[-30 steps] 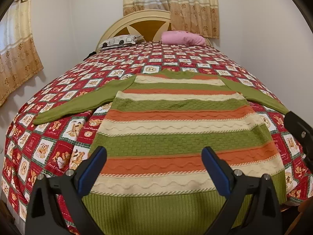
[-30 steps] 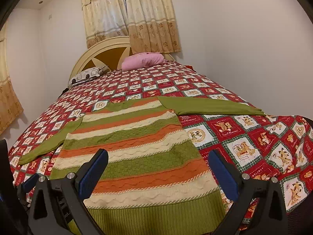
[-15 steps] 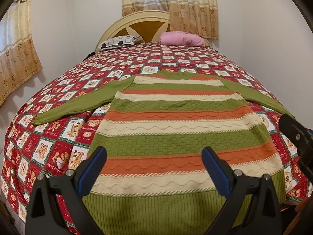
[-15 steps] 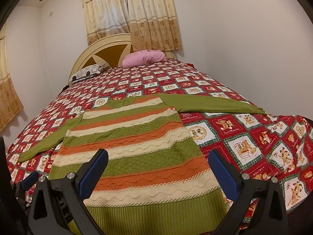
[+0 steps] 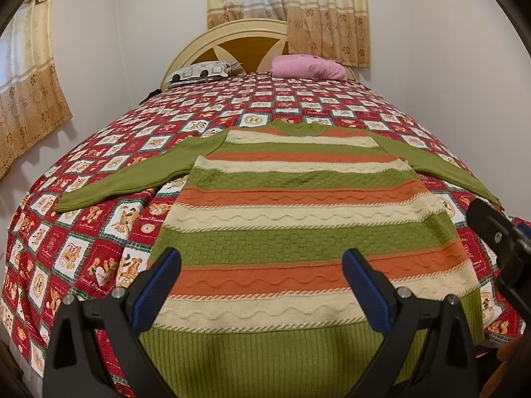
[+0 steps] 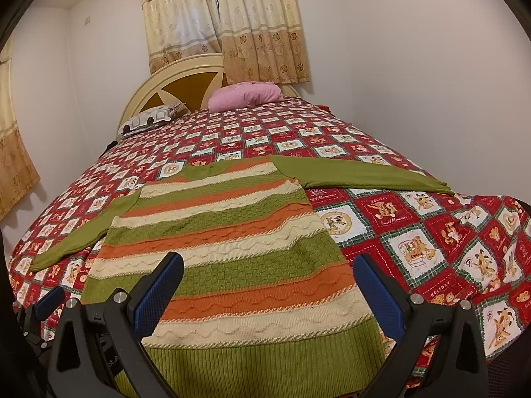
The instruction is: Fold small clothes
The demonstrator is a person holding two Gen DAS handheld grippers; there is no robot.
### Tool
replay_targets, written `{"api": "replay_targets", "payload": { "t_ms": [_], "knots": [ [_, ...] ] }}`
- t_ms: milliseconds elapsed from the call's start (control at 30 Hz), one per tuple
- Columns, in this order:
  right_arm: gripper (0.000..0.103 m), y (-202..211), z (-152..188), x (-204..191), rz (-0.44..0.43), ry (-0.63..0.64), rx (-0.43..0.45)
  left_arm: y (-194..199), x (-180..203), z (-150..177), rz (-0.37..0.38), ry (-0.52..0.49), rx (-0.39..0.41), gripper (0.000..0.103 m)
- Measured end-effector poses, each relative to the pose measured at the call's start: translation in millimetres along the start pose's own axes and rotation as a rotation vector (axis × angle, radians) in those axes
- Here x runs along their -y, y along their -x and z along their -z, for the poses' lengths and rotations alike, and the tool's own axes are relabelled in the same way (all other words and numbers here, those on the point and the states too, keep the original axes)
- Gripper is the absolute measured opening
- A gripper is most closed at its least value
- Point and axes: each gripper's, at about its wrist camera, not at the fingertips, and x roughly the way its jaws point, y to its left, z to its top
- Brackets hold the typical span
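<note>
A small knit sweater (image 5: 298,225) (image 6: 229,252) with green, orange and cream stripes lies flat on the bed, hem nearest me, both green sleeves spread out sideways. My left gripper (image 5: 262,265) hovers open over the hem, nothing between its blue pads. My right gripper (image 6: 267,272) is open too, above the hem's right part. The left sleeve (image 5: 132,179) reaches toward the bed's left edge. The right sleeve (image 6: 361,174) lies across the quilt. In the left wrist view, the right gripper's black body (image 5: 501,242) shows at the right edge.
The bed carries a red patchwork quilt (image 5: 99,165) (image 6: 431,232) with bear prints. A pink pillow (image 5: 307,66) and a patterned pillow (image 5: 202,71) rest by the cream headboard (image 5: 232,36). A wall runs close along the bed's right side. Curtains hang behind and at the left.
Both grippers stayed open and drifted slightly; the view tilted a little upward. The sweater has not moved.
</note>
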Motion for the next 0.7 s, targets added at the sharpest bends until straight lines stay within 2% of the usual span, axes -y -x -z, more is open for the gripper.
{"api": "replay_targets", "payload": {
  "t_ms": [700],
  "knots": [
    [0.102, -1.6, 0.5, -1.3, 0.0, 0.008, -0.02, 1.7, 3.3, -1.1, 0.006, 0.0, 0.001, 0.1]
  ]
}}
